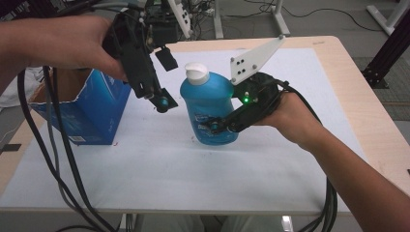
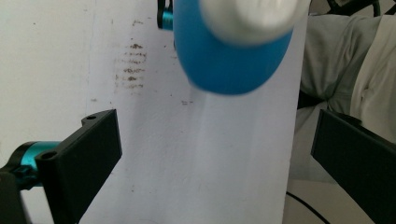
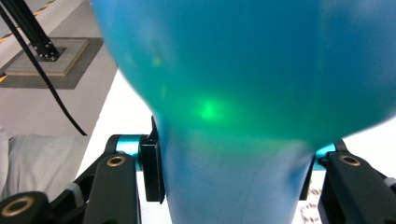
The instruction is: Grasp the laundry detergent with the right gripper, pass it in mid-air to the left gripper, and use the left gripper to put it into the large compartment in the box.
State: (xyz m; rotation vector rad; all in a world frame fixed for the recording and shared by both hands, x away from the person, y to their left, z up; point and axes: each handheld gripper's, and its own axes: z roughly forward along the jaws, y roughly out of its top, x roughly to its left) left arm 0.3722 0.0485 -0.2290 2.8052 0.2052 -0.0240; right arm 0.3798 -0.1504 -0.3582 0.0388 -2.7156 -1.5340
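Bottles: one blue bottle [image 1: 210, 108] with a white cap [image 1: 197, 73], at the middle of the table [image 1: 270, 174].
Boxes: one blue box [image 1: 92, 113], at 9 o'clock from the bottle.
Right tongs [image 1: 220, 126]: clamped on the bottle's lower body.
Left tongs [image 1: 162, 79]: spread wide and empty, at 10 o'clock from the bottle.

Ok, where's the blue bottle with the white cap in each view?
High view: blue bottle at centre, upright, clamped by the right gripper.
Left gripper view: top centre, white cap foremost, beyond open jaws.
Right gripper view: bottle fills the frame, pinched between the jaws.
Shared landmark: white table mat.
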